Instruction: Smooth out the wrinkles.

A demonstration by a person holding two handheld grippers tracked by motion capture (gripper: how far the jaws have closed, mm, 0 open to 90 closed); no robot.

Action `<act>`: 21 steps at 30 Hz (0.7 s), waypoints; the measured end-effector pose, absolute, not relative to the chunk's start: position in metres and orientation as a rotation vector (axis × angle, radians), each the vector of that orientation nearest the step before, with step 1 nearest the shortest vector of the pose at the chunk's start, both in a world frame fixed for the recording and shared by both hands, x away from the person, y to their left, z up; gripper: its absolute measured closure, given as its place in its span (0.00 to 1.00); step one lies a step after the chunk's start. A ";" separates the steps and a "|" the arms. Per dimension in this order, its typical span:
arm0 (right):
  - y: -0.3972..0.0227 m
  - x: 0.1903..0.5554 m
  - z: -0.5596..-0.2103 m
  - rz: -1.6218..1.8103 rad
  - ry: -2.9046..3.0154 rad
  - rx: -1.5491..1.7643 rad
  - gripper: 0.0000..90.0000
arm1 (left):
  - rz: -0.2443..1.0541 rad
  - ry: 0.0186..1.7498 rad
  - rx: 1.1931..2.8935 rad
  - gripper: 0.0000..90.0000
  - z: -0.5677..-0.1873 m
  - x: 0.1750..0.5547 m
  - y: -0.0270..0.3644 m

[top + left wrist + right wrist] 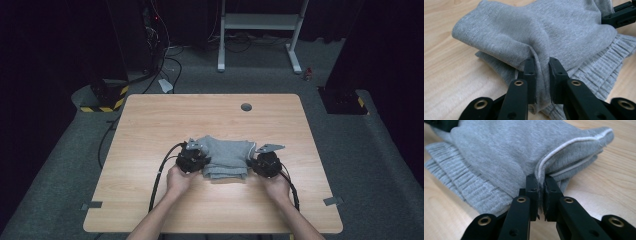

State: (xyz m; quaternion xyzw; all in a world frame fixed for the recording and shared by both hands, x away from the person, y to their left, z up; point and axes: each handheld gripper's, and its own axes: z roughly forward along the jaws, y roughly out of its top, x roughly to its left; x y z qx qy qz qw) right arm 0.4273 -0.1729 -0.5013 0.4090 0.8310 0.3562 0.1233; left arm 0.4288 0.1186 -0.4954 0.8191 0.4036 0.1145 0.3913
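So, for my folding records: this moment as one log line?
left gripper: shut on folded grey knit garment | right gripper: shut on it | light wooden table

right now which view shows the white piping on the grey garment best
The right gripper view: the white piping runs along the folded edge into the right gripper. The high view gives the grey garment small, with only a faint pale line; the left gripper view shows its ribbed hem.

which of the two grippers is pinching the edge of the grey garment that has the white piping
The right gripper, shut on the grey garment at its white-piped edge. The left gripper clamps a plain grey fold instead.
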 end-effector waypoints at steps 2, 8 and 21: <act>-0.175 0.432 -0.504 1.039 2.412 1.202 0.93 | 0.279 1.045 2.052 0.87 -0.498 0.432 0.118; -0.179 0.432 -0.511 1.127 2.325 1.320 0.93 | 0.270 1.070 2.023 0.87 -0.499 0.434 0.119; -0.183 0.418 -0.507 1.169 2.265 1.342 0.71 | 0.235 1.053 2.015 0.63 -0.490 0.429 0.122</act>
